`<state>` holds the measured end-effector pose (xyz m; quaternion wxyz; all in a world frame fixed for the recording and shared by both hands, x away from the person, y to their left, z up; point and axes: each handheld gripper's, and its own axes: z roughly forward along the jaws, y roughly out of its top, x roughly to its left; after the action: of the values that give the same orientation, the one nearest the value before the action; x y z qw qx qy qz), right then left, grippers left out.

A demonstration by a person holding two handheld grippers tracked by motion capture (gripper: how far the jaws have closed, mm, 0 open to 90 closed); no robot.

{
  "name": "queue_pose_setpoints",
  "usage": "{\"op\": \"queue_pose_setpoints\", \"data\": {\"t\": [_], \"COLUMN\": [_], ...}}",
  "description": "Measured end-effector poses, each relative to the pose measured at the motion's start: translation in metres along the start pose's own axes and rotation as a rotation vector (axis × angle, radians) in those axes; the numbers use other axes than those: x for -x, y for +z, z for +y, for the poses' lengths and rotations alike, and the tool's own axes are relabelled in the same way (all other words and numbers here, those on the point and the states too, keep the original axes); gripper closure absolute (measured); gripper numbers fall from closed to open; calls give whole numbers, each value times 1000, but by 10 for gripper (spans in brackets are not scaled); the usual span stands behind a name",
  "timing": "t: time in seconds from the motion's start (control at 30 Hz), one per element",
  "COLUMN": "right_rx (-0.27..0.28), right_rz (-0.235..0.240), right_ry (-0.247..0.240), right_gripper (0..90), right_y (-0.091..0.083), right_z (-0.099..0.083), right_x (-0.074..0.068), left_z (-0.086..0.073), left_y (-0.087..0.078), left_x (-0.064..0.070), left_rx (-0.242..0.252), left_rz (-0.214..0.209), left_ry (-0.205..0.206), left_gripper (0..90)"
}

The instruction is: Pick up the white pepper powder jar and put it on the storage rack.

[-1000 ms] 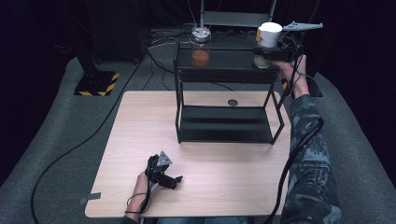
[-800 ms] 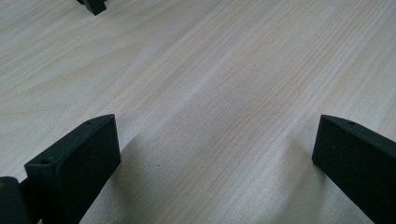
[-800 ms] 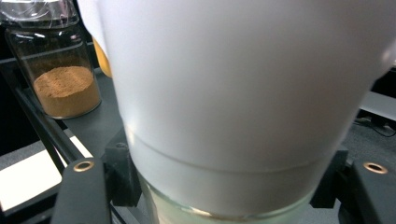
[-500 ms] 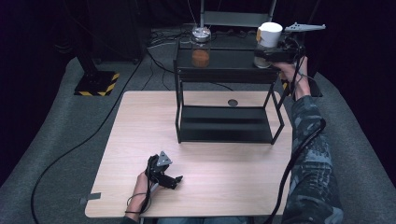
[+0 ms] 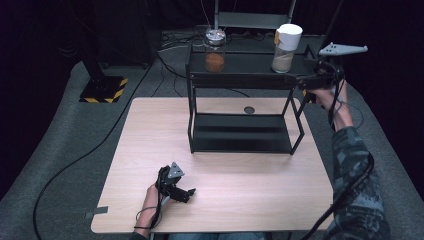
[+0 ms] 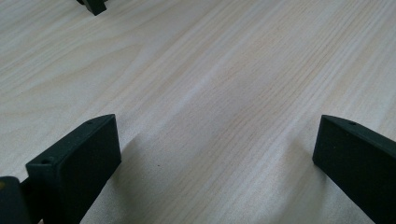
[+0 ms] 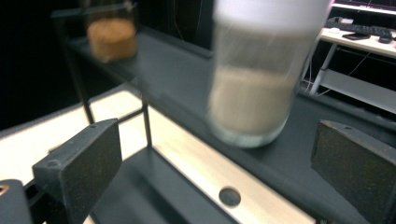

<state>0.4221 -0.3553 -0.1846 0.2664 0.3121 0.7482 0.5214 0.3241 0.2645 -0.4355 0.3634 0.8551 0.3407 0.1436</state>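
A black two-tier shelf (image 5: 240, 75) stands on the far half of a wooden table (image 5: 150, 130). On its top tier are a jar of orange-brown stuff (image 5: 215, 56) at the left and a white-lidded jar of beige powder (image 5: 285, 50) at the right. My right gripper (image 5: 303, 79) hovers just right of the shelf top, open, a little short of the white-lidded jar (image 7: 254, 93), which stands free beyond the jaws. My left gripper (image 5: 187, 193) rests open on the table near the front edge, with bare wood (image 6: 215, 93) between its jaws.
A small dark round spot (image 5: 249, 109) marks the table behind the shelf. The shelf's lower tier (image 5: 240, 132) holds nothing. Cables and a yellow-black striped stand base (image 5: 102, 90) lie on the grey floor at the left.
My right gripper has drawn back to the right and down from the white-lidded jar, which stays standing on the top tier. The left gripper has not moved.
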Motion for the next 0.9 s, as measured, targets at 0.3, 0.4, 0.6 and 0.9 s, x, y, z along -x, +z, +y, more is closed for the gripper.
{"op": "queue_pose_setpoints", "data": {"t": [0.3,0.4,0.6,0.9], "right_rx": [-49,-61,-88,-156], "right_rz": [9,24,57,72], "right_ry": [-65,-65,-32,70], "right_gripper": [0,0,0,0], "right_y": [-22,-29,-34,-39], "right_z": [-61,-83,-134,-222], "right_x": [-41,-52,-70,-100], "left_z": [0,0,0,0], "left_y": [0,0,0,0], "left_x": [0,0,0,1], "left_rx": [0,0,0,0], "left_rz": [0,0,1,2], "left_ry": [1,1,2,2], "left_gripper": [3,3,3,4]}}
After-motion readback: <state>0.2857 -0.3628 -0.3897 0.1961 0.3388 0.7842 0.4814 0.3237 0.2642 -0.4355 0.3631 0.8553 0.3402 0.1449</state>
